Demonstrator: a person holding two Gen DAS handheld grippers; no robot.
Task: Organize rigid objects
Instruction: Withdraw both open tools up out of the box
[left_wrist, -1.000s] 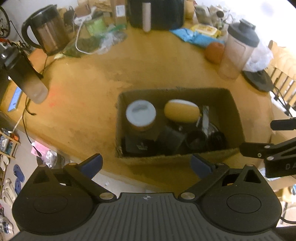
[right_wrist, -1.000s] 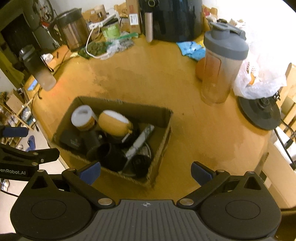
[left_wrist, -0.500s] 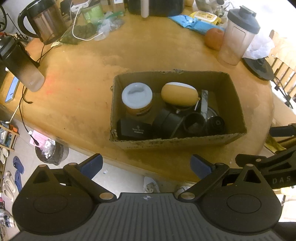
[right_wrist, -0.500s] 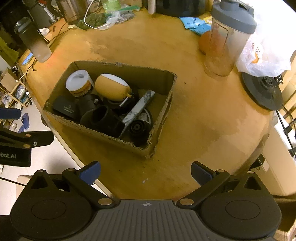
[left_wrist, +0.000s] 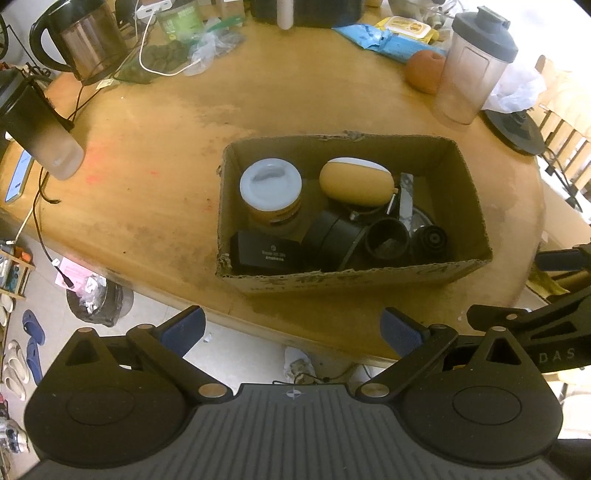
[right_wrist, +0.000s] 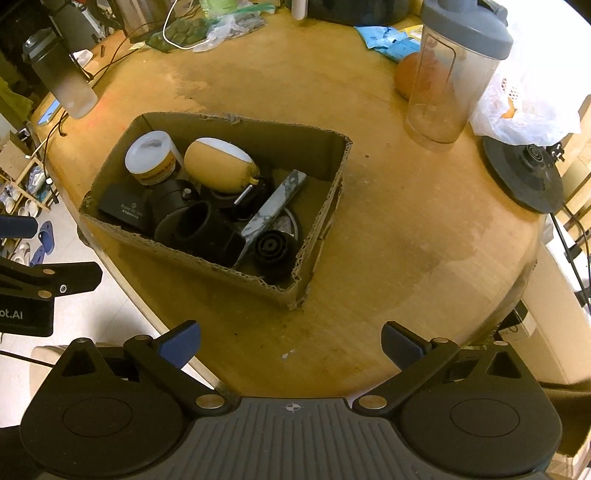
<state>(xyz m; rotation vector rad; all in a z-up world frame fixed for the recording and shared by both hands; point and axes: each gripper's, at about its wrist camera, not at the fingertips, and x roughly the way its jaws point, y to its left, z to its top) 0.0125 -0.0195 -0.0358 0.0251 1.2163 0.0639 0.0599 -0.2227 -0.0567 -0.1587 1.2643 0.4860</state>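
Left wrist view looks straight over the near edge of the tabletop (left_wrist: 155, 155) onto the long side of the cardboard box (left_wrist: 354, 277), and it alone takes in the floor below with a dark bin (left_wrist: 96, 301) and shoes, plus a steel kettle (left_wrist: 88, 44) at the far left corner. Right wrist view sees the same box (right_wrist: 192, 251) cornerwise and shows more plainly what lies deep inside it: a flat grey marbled bar (right_wrist: 275, 205) leaning across a round black ribbed cap (right_wrist: 275, 247). It also shows a round black kettle base (right_wrist: 524, 177) at the right edge of the tabletop, beside a crumpled white plastic bag (right_wrist: 524, 110).

The left claw (left_wrist: 293, 330) is spread wide and holds nothing, hanging just off the near edge. The right claw (right_wrist: 291, 341) is equally wide and empty, above bare wood near the box's torn corner.

Inside the box sit a white-lidded jar with a yellow label (left_wrist: 271, 192), a smooth tan egg-shaped case with a white top (left_wrist: 356, 182), a flat black case with pale lettering (left_wrist: 267, 253) and black tube-like pieces (left_wrist: 386, 238). A clear plastic shaker with a grey lid (right_wrist: 454, 74) stands near the far right edge of the worn, stained wood.
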